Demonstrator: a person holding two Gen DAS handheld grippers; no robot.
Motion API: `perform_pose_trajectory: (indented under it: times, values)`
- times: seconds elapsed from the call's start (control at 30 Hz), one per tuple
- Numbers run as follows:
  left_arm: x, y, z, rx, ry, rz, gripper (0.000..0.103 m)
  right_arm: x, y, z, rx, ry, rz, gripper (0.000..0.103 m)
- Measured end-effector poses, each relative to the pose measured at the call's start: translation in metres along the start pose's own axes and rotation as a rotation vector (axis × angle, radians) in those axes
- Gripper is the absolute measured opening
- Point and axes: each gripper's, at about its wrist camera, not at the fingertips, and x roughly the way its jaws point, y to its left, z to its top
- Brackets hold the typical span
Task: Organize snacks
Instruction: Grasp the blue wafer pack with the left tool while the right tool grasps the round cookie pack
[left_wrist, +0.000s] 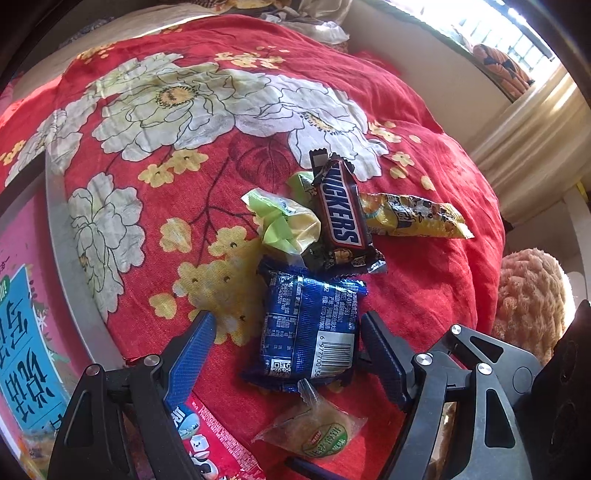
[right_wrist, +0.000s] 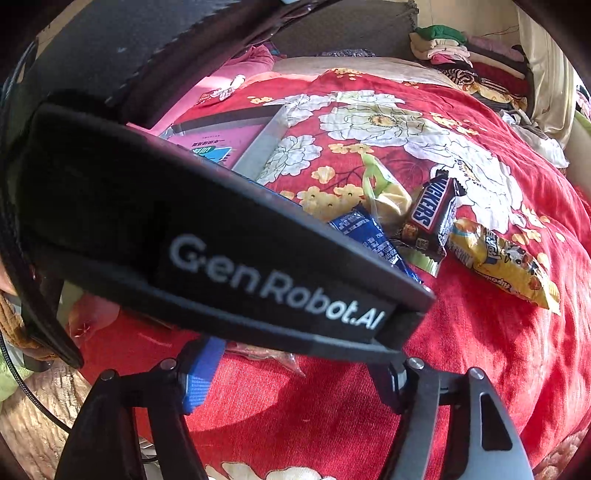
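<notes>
Left gripper (left_wrist: 286, 326) fingers straddle blue snack packet (left_wrist: 308, 332), clear leftward.

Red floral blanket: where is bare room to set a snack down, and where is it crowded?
Free: the red floral blanket beyond the Snickers bar, and right of the yellow snack bag. Crowded: around the blue packet between the open left gripper fingers.

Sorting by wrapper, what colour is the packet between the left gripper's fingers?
Shiny blue packet, white barcode; left wrist view.
</notes>
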Motion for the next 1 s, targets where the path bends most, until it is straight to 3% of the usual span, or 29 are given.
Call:
perform_pose_trajectory:
  times: [0.17,0.3,0.4,0.57,0.63,1.0]
  values:
    - [0.004,-0.001,0.002,-0.001,0.002,0.014,0.08,0.006,-0.004,0.0,-0.001,-0.006,0.015,0.059]
    - [0.006,-0.002,0.002,-0.012,-0.003,0.024,0.079,0.006,-0.008,0.001,-0.008,0.013,-0.001,0.042]
    - [0.008,-0.009,0.003,0.005,-0.004,0.05,0.075,0.003,-0.012,0.0,0.004,0.031,0.005,0.037]
    - [0.013,-0.019,0.004,0.035,0.003,0.101,0.065,-0.003,-0.02,-0.003,0.029,0.037,0.011,0.035]
    - [0.016,-0.021,0.006,0.031,0.005,0.105,0.054,-0.004,-0.022,-0.003,0.037,0.035,0.013,0.035]
    - [-0.007,-0.008,-0.005,-0.062,-0.033,0.064,0.053,-0.013,-0.015,-0.005,0.012,0.028,0.04,0.035]
